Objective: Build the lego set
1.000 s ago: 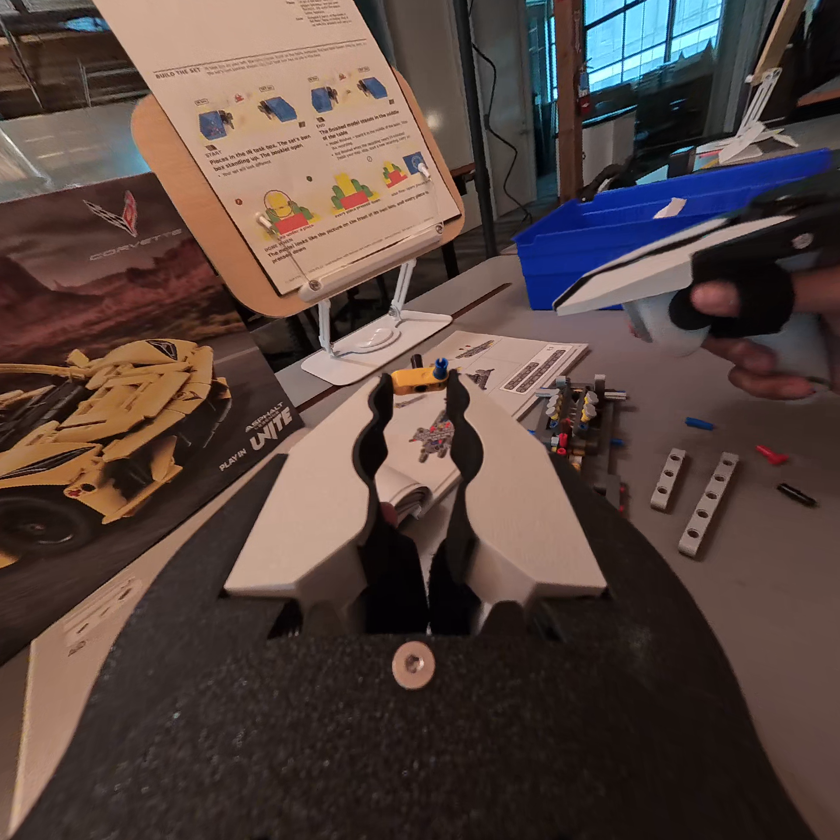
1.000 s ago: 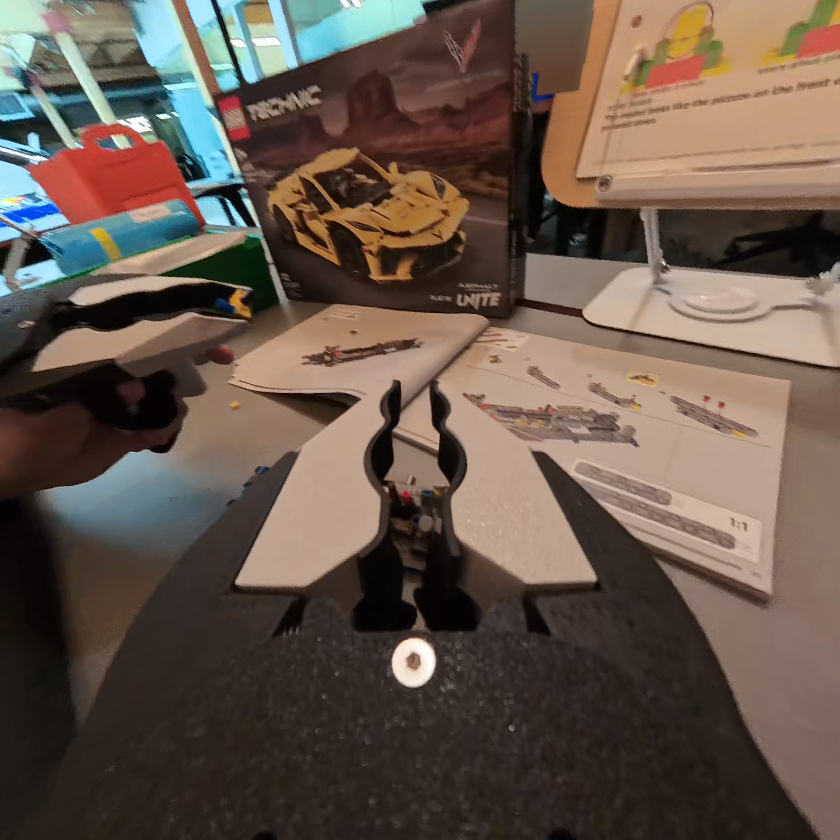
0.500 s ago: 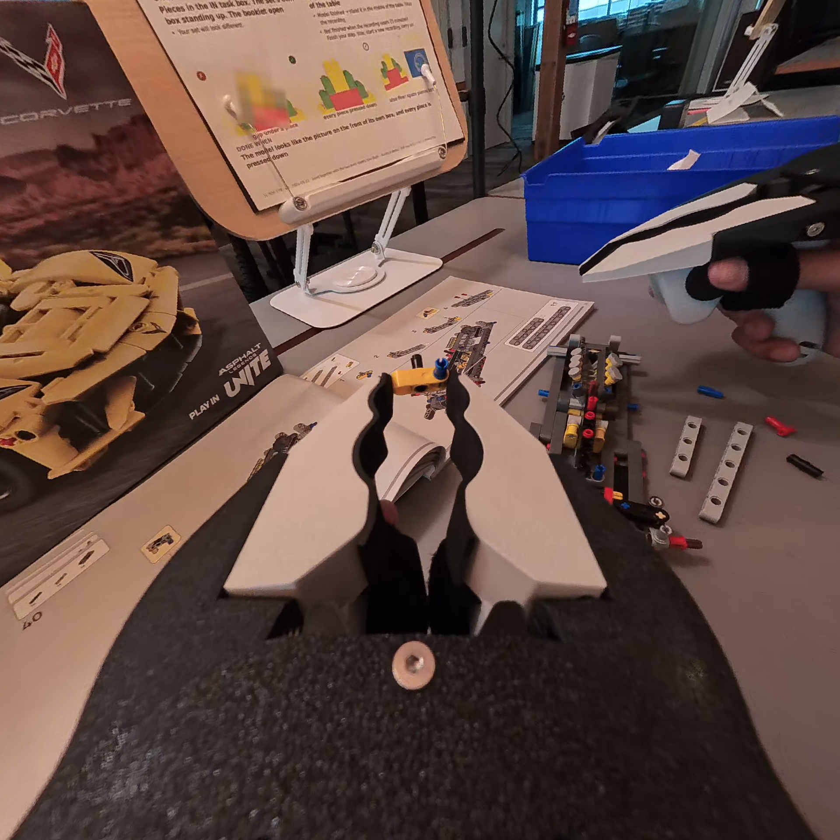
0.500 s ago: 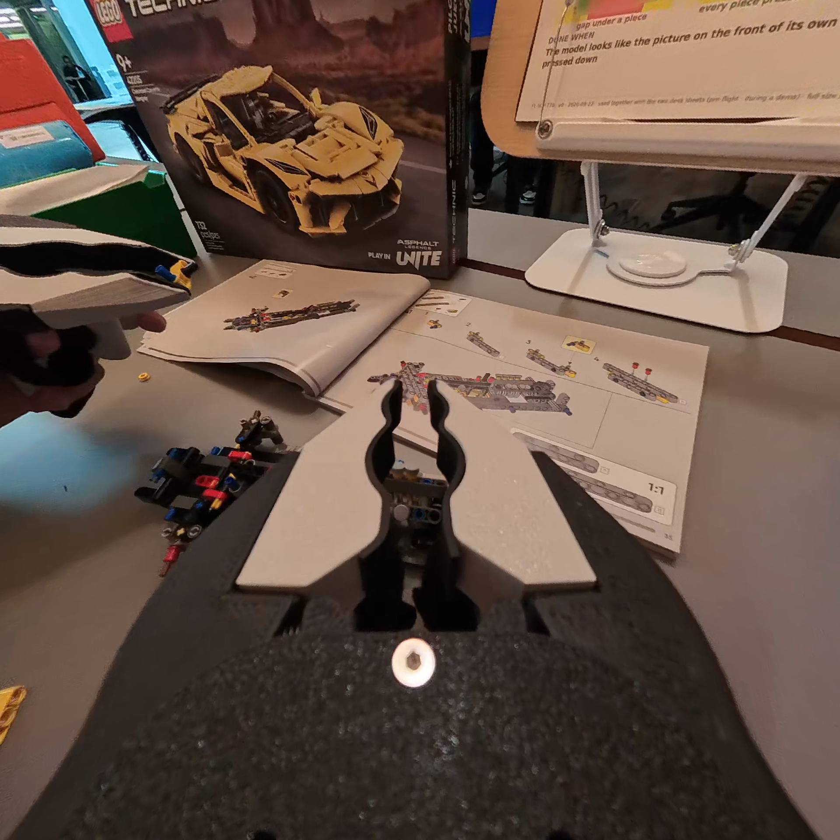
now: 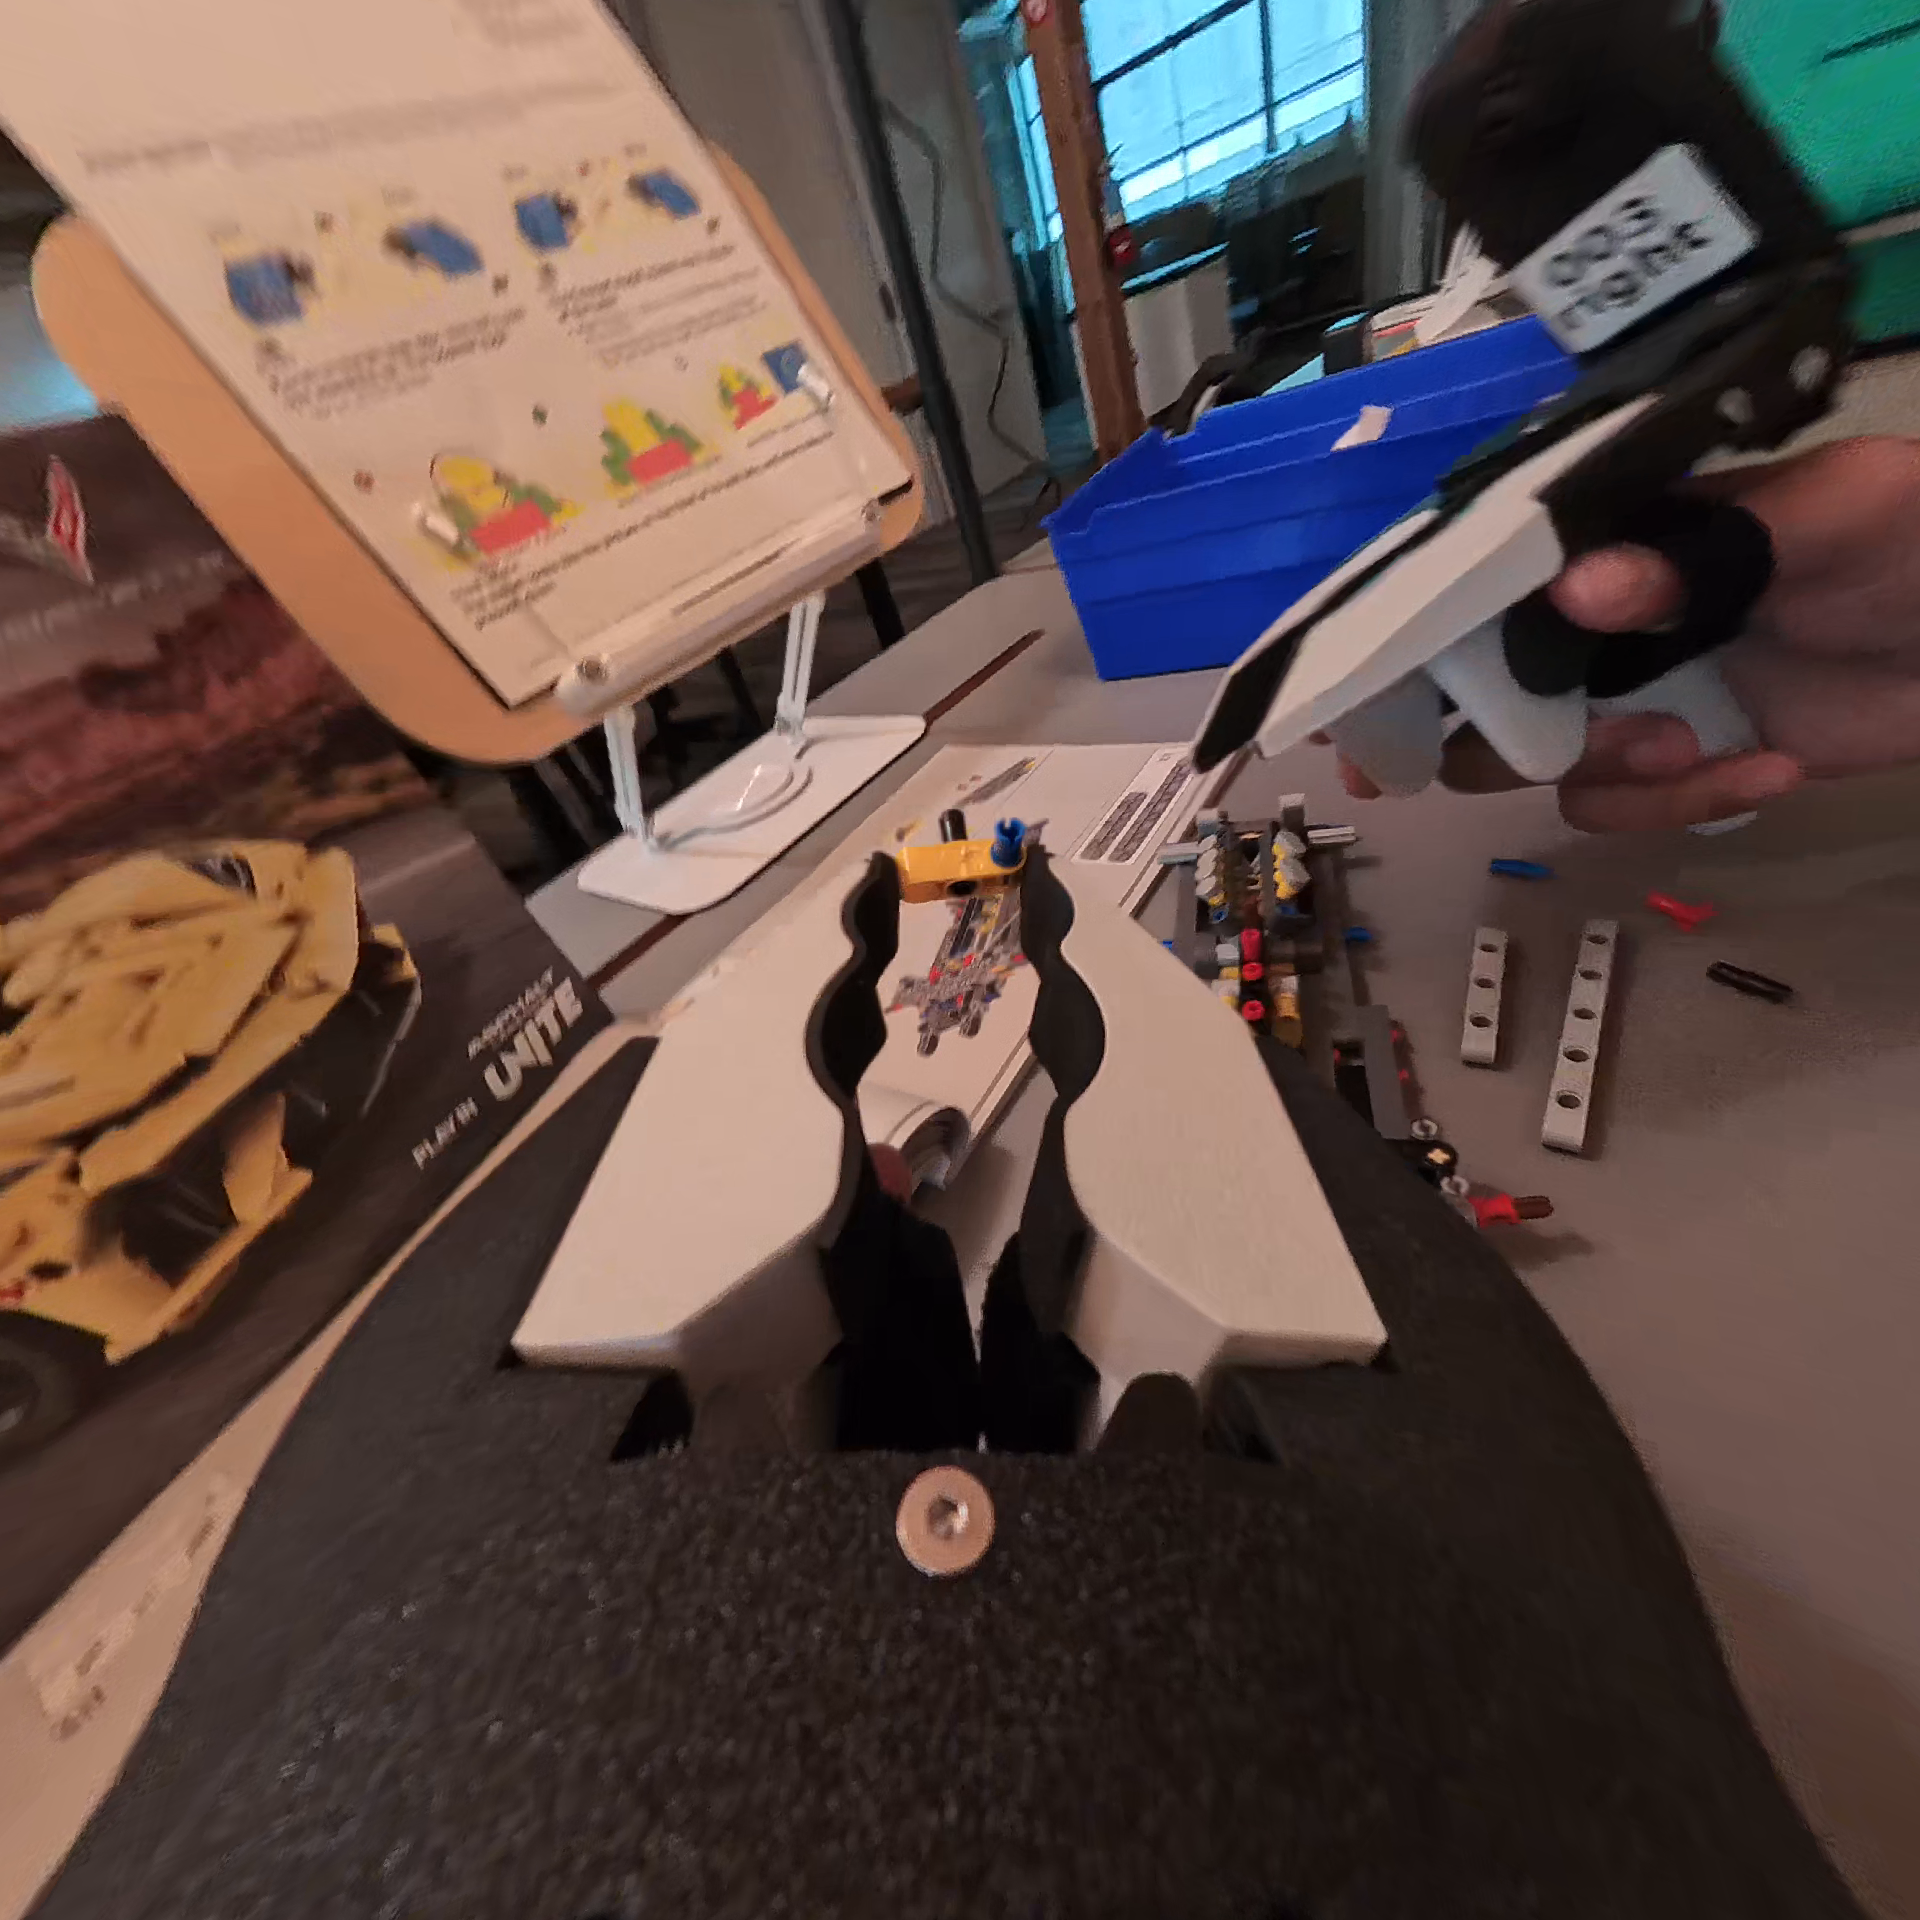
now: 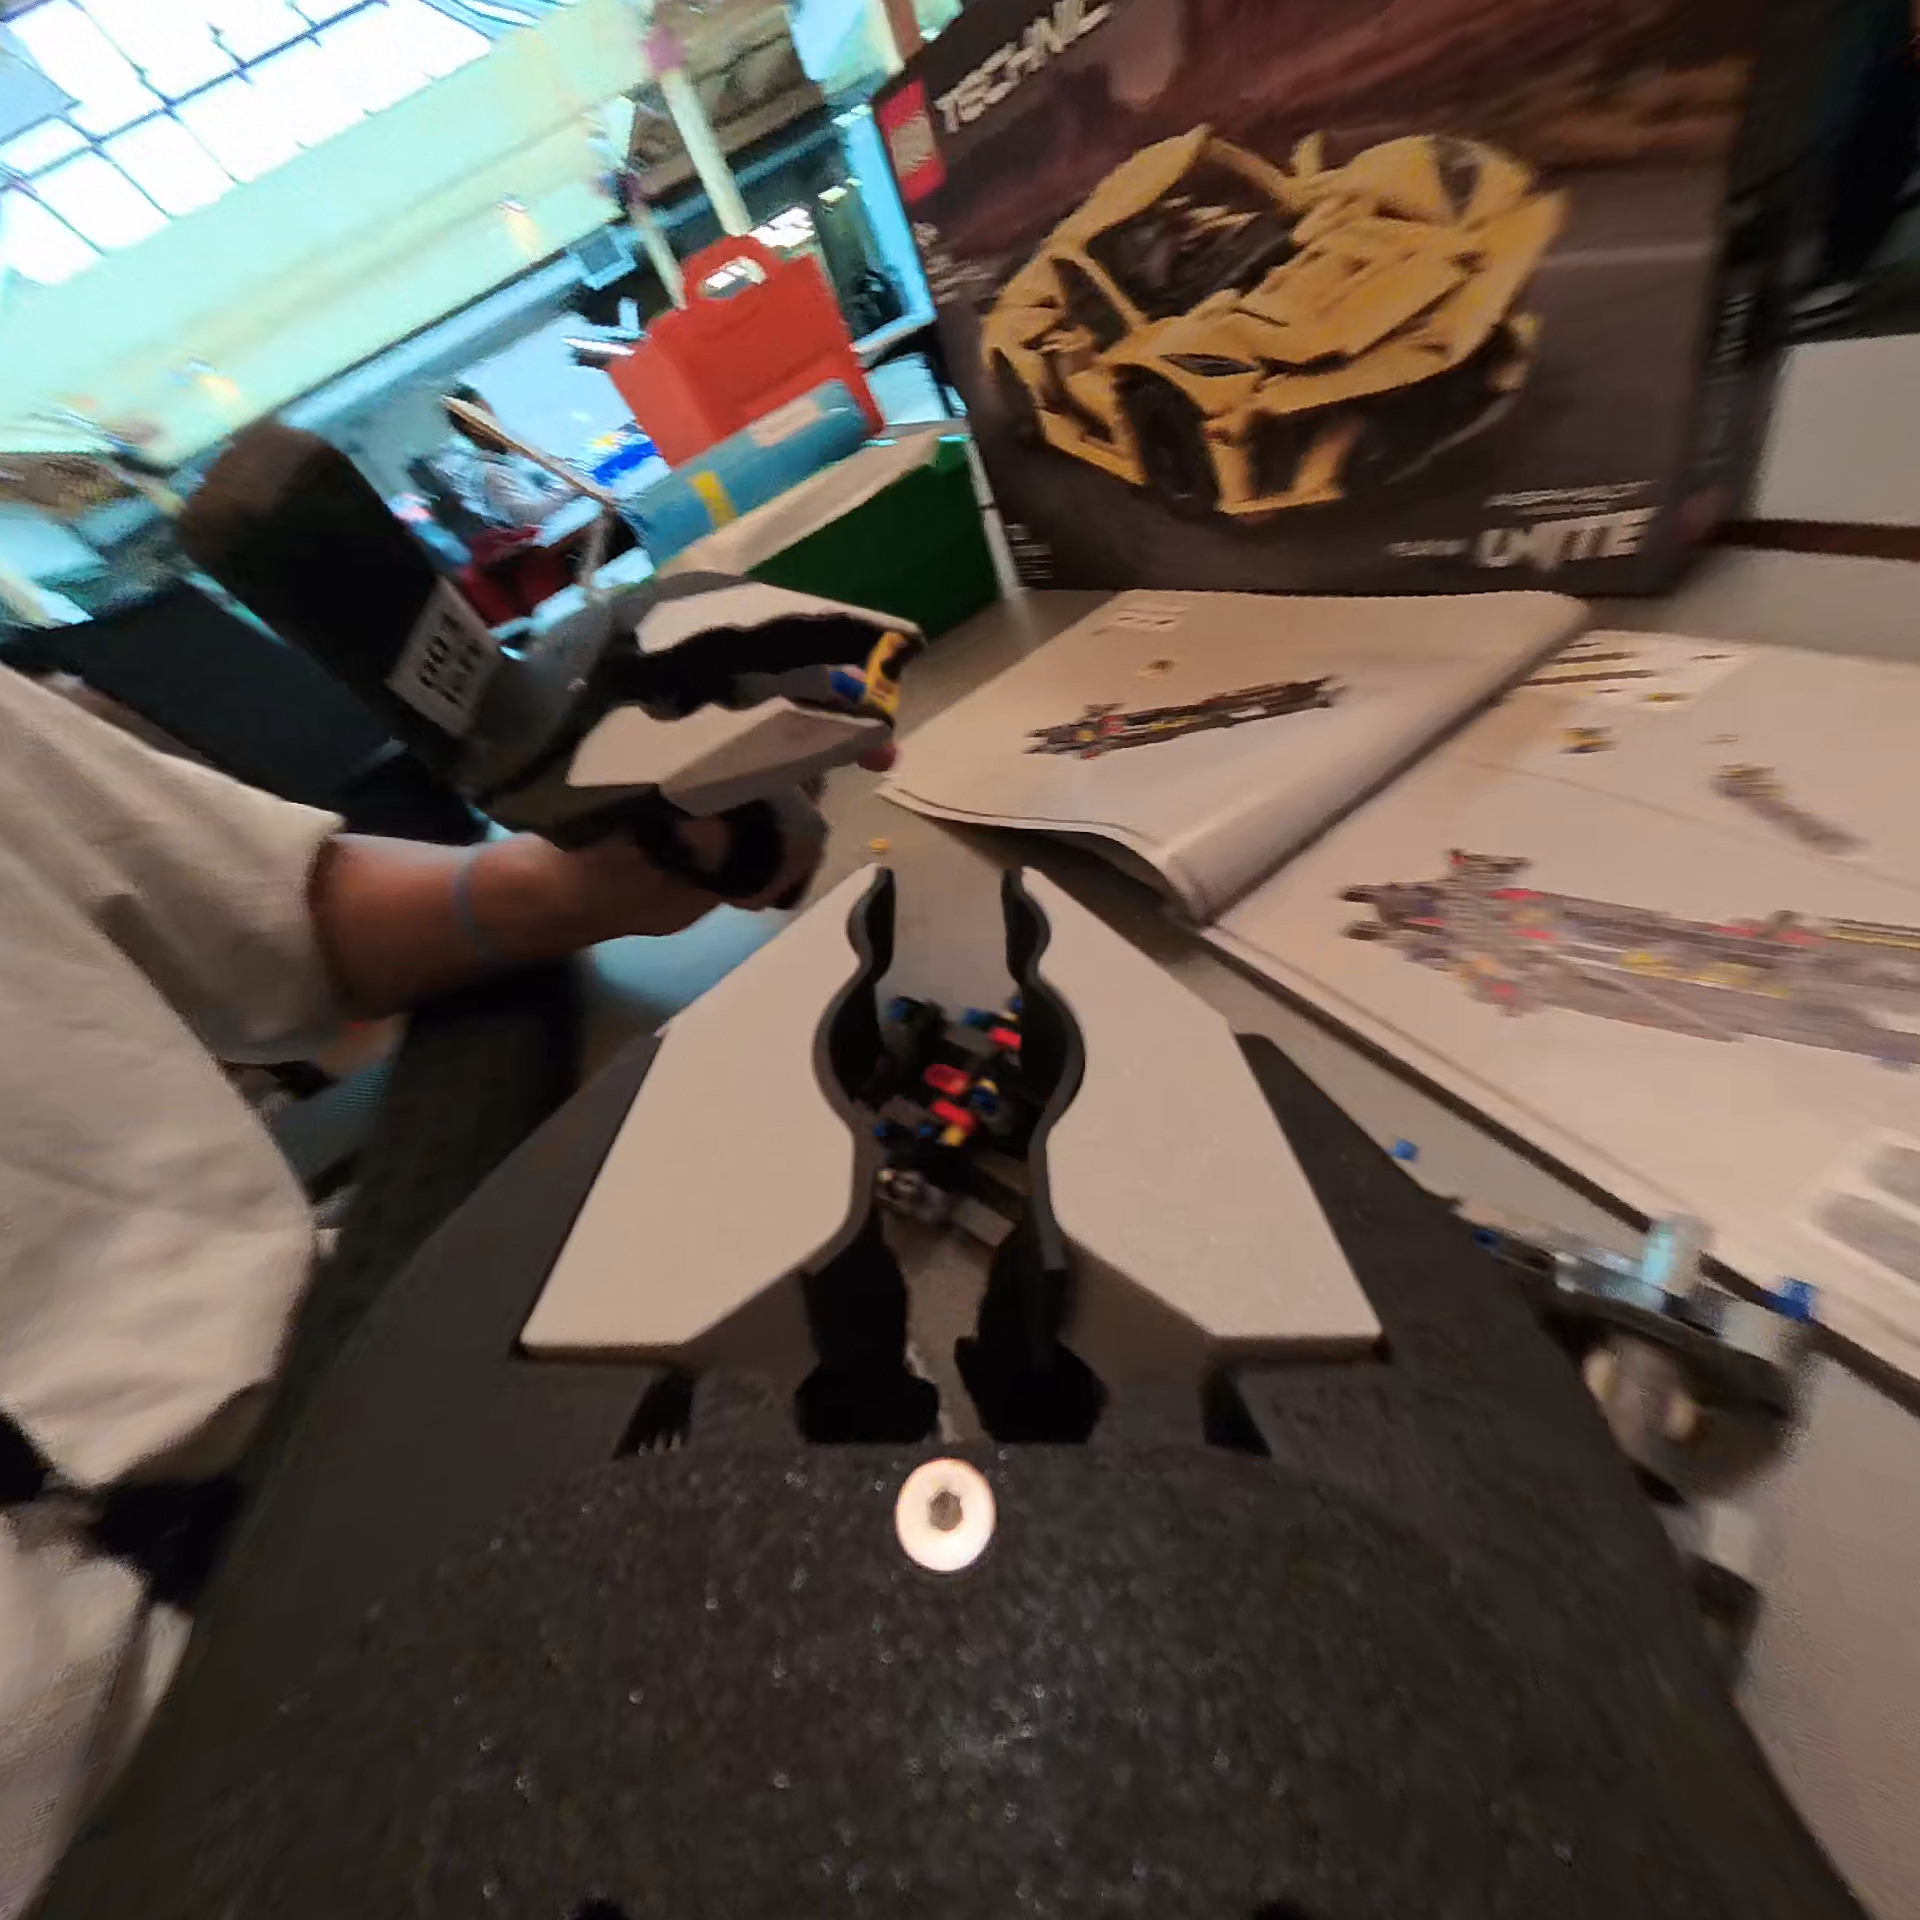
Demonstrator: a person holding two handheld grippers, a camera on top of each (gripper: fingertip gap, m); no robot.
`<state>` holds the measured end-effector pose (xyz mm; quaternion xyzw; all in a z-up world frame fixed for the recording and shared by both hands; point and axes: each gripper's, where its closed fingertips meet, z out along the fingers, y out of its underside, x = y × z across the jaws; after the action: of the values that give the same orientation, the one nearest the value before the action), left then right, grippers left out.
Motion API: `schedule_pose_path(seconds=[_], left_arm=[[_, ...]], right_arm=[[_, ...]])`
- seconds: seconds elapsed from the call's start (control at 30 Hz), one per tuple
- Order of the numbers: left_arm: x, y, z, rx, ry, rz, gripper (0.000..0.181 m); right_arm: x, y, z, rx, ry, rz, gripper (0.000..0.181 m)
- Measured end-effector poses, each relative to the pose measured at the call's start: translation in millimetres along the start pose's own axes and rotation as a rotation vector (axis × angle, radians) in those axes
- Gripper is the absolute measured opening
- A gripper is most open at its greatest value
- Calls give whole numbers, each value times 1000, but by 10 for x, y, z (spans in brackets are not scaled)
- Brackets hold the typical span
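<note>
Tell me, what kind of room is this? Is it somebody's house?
Probably not a house: it looks like a big workshop or lab. Tall gridded factory-style windows stand behind a grey worktable that holds a blue plastic parts bin, and a printed instruction sheet on a wooden stand is propped up.

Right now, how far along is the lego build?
Early. Done: a long chassis section stands assembled on the table, beside the open instruction booklet. In hand: the left gripper pinches a small yellow piece carrying a blue pin; the right gripper is open above the chassis. Left: two grey beams and loose pins still unattached, no yellow bodywork yet.
</note>
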<state>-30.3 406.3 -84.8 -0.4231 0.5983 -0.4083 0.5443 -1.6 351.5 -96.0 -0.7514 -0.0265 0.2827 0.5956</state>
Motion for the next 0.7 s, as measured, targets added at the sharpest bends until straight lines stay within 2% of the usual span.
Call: schedule_pose_path(seconds=[0.17,0.3,0.4,0.47,0.7], left_arm=[[234,-160,-51,99,32,182,22],[425,-224,-81,156,60,315,22],[527,-256,-101,185,63,398,22],[560,-247,-100,185,63,425,22],[629,-293,-146,219,74,471,22]], right_arm=[[-266,-139,40,76,-185,103,17],[-423,-76,83,31,-308,214,19],[-478,33,134,-28,-334,239,21],[-559,26,127,-28,-373,234,16],[-650,38,107,-43,-438,285,15]])
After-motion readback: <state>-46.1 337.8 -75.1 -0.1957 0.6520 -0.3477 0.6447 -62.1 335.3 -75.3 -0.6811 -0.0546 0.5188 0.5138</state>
